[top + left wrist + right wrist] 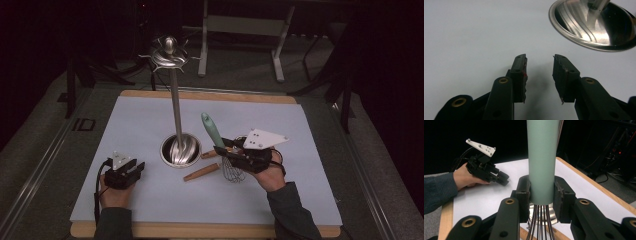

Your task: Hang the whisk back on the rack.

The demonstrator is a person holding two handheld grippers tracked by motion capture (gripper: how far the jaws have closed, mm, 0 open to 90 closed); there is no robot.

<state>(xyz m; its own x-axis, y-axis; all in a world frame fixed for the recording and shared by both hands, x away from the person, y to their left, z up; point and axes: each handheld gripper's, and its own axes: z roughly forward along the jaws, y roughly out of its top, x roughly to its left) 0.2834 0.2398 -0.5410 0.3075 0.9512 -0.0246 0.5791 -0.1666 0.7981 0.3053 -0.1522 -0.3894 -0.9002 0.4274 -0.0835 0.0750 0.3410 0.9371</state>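
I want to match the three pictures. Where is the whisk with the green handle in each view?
High view: the whisk is right of centre, clamped in the right gripper, handle up and to the left, wires down.
Left gripper view: I do not find it here.
Right gripper view: its green handle rises at centre between the jaws, wires below.
Shared landmark: the steel base of the stand.

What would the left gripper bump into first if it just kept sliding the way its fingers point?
Probably nothing soon: ahead of the open left gripper lies bare mat. The steel base of the stand sits off to one side, though depth is hard to judge.
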